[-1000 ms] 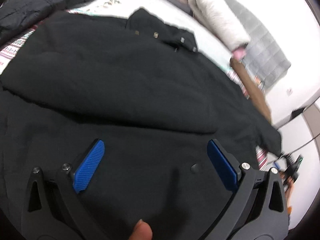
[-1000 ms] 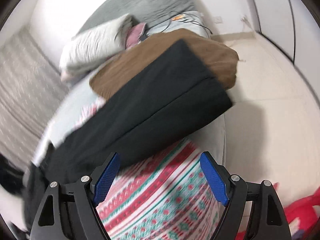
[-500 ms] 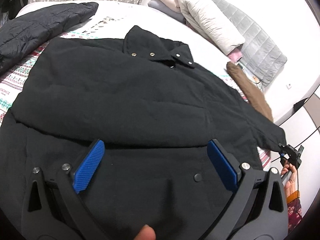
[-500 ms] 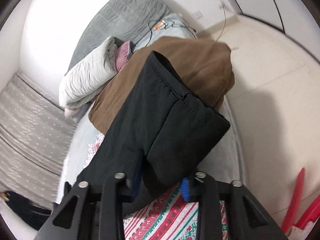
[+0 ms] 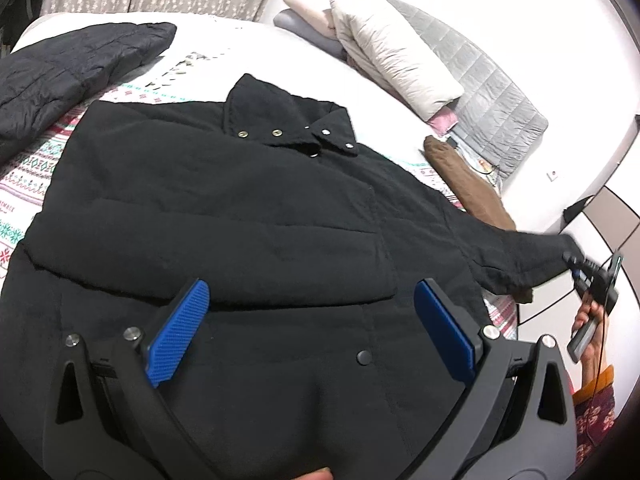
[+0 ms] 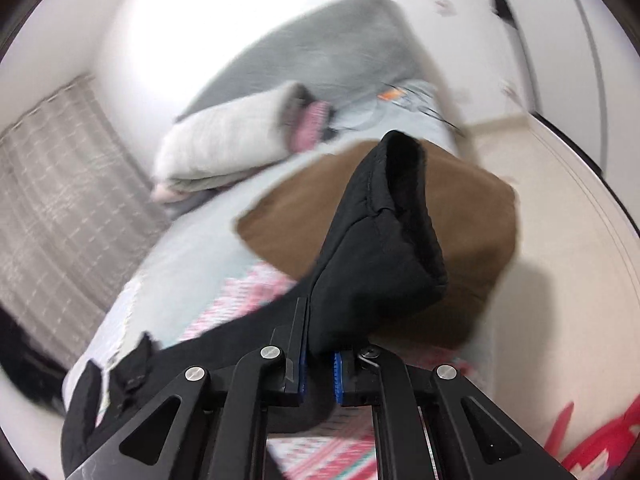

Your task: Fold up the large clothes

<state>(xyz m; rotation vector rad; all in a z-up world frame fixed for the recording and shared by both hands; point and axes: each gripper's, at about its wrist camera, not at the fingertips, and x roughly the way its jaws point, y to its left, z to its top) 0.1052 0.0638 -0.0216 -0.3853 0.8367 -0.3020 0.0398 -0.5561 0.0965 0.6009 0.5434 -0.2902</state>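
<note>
A large black coat (image 5: 224, 208) lies spread on the bed, collar with snaps (image 5: 292, 132) at the far side. One sleeve lies folded across its body. My left gripper (image 5: 312, 328) is open and empty, hovering over the coat's lower part. The other sleeve (image 5: 516, 256) stretches out to the right. My right gripper (image 6: 318, 364) is shut on that sleeve's cuff (image 6: 380, 256) and holds it lifted above the bed edge; it also shows in the left wrist view (image 5: 592, 280).
A dark quilted jacket (image 5: 68, 76) lies at the bed's far left. A brown garment (image 5: 464, 176) and folded pale bedding (image 5: 396, 56) with a grey quilt (image 5: 496, 100) lie at the right. A patterned red-and-green blanket (image 5: 28, 168) covers the bed.
My right gripper closed on the black sleeve cuff and lifted it off the brown garment. The left gripper rose back, showing more of the coat.
</note>
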